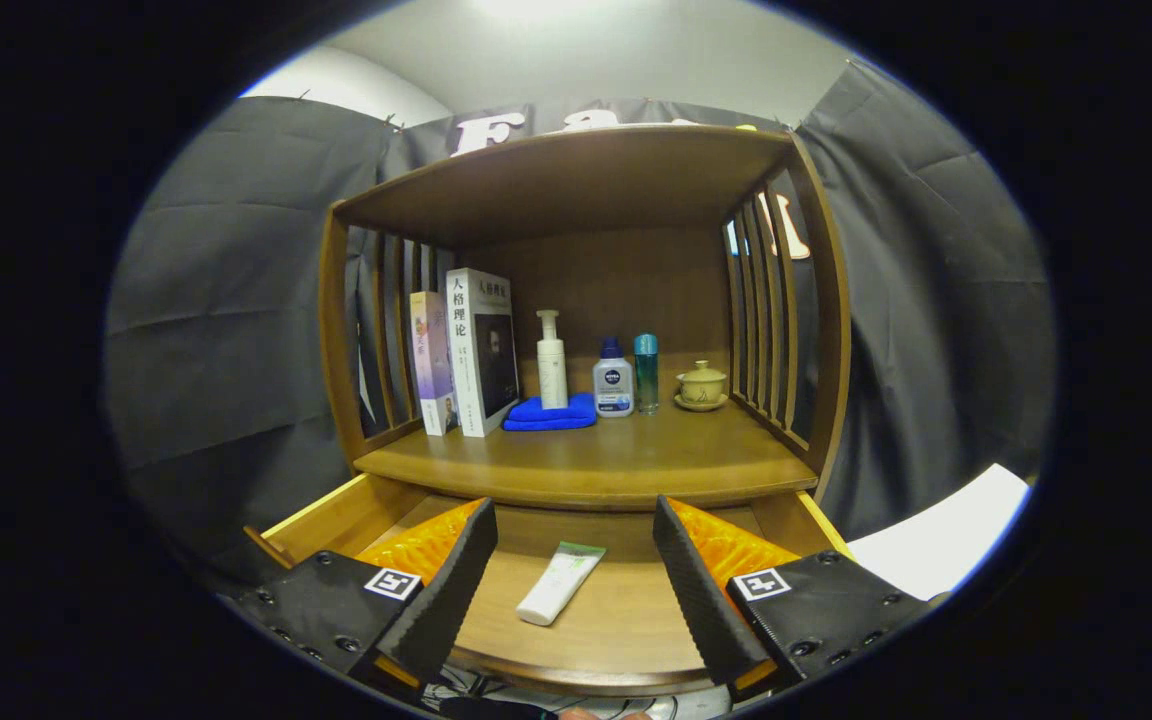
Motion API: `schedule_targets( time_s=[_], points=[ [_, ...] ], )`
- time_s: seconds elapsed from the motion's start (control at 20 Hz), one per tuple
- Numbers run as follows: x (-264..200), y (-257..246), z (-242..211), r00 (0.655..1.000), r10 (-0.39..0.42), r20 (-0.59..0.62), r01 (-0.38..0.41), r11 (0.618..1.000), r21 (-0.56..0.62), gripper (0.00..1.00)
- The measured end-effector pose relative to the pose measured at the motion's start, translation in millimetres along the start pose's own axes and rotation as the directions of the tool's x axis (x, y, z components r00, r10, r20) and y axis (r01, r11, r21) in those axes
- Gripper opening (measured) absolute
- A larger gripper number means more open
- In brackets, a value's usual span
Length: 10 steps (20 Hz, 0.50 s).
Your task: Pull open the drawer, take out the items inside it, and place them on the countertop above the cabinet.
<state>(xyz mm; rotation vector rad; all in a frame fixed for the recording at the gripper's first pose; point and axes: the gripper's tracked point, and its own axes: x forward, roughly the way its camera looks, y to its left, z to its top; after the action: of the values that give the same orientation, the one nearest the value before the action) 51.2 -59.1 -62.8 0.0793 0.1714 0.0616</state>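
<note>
Drawer (pixel 616 620) stands pulled open below the counter (pixel 596 465) of the wooden cabinet (pixel 576 190).

Gripper view: one item lies on the drawer floor, a white tube with a green cap end (pixel 560 583), flat, slanted, cap end pointing back toward the cabinet. It sits between the two fingers of the tool (pixel 574 580) as seen from here, though it appears to lie lower than them; contact is not visible, and the fisheye makes depth hard to judge. Tool is spread wide, nothing held.

On the counter, from the left: two books (pixel 466 355) upright, a folded blue cloth (pixel 550 413) with a white pump bottle (pixel 551 360) standing on or just behind it, a squat white bottle with blue cap (pixel 613 380), a slim teal bottle (pixel 646 373), and a small lidded cup on a saucer (pixel 701 386) near the slatted side. The front strip of the counter is bare wood.

Step in hand, as judged: grasp the tube. To do it well, lower the tool straight down until the fingers straddle the tube's body, turning the wrist so the fingers close across its narrow width rather than along its length. Grip mid-body; the tube is probably soft, so close gently. Lift clear of the drawer's front lip and the counter's overhanging edge before moving back, and set it on the bare front strip, away from the bottles.
</note>
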Motion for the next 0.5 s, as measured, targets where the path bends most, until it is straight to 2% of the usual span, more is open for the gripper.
schedule_targets(
  time_s=[0.25, 0.5],
  points=[
    [36.8, -6.5, -23.6, 0.991, 0.000, -0.131, 0.004, 1.000, 0.029, 0.96],
    [71.0, 3.6, -59.5, 0.946, 0.062, -0.317, -0.044, 0.997, 0.063, 0.97]
  ],
)
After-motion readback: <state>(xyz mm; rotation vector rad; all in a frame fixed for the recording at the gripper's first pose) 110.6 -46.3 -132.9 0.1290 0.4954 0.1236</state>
